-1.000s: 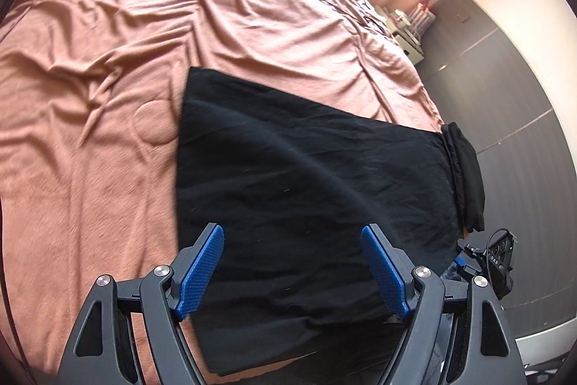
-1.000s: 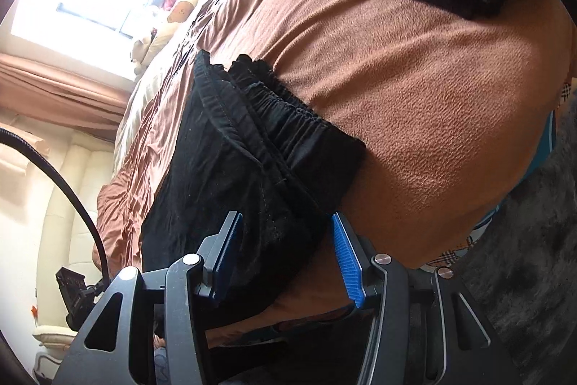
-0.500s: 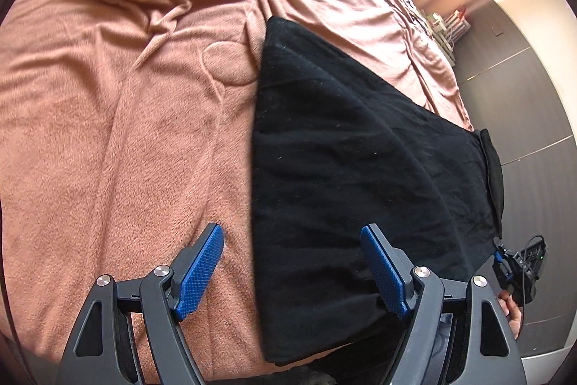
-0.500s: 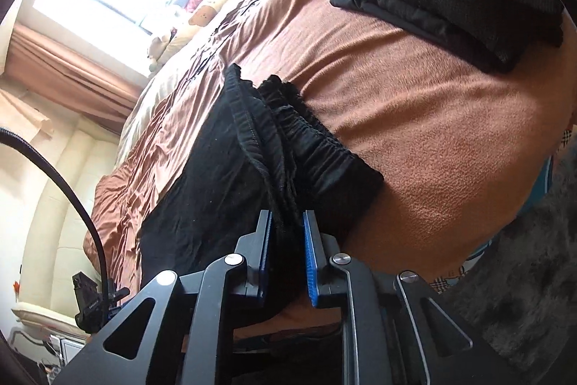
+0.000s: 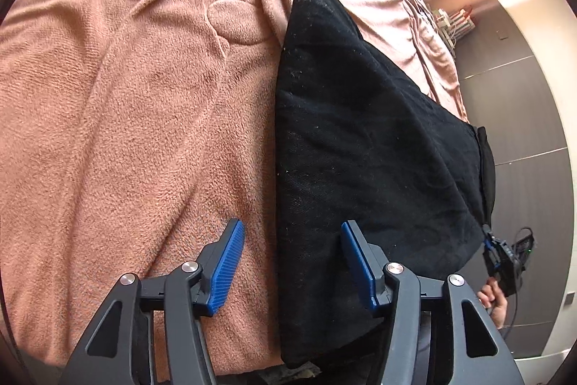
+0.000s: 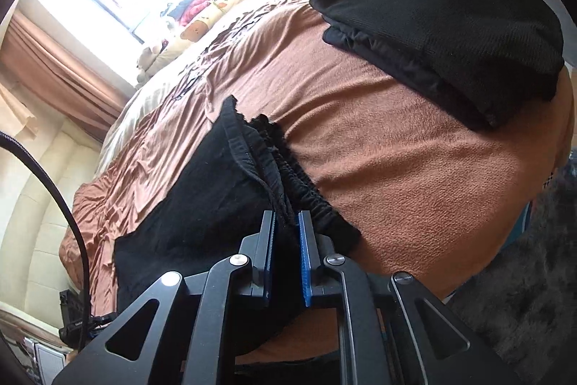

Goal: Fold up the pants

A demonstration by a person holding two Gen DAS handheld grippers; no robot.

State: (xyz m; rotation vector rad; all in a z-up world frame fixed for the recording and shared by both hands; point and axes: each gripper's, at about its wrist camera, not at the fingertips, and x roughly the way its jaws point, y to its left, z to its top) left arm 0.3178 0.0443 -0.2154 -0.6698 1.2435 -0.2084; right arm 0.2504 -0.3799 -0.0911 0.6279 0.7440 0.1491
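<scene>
Right claw (image 6: 286, 222) is clamped on the gathered elastic waistband (image 6: 288, 175) of the black pants (image 5: 360, 132), its pads pressed onto the bunched cloth near the bed's edge. The left claw (image 5: 292, 262) is closing, with the hem edge of the pants between its blue pads (image 5: 227, 262) but not yet pinched; one pad stands over the brown blanket (image 5: 126, 114), the other over the black cloth.

The pants lie flat across the bed on that blanket, legs stacked, the hem end on the left and the waist on the right. A separate folded pile of dark clothes (image 6: 450, 31) sits farther along the bed, well apart from them.

The cloth looks light, soft and limp, so it will likely sag and crease wherever it is unsupported, and it may drag on the fleecy blanket. The thick waistband gives a firm hold. At the hem, the grip probably needs to catch all layers at the corner, or a lower layer could slip out and be left behind when the end is lifted over.
</scene>
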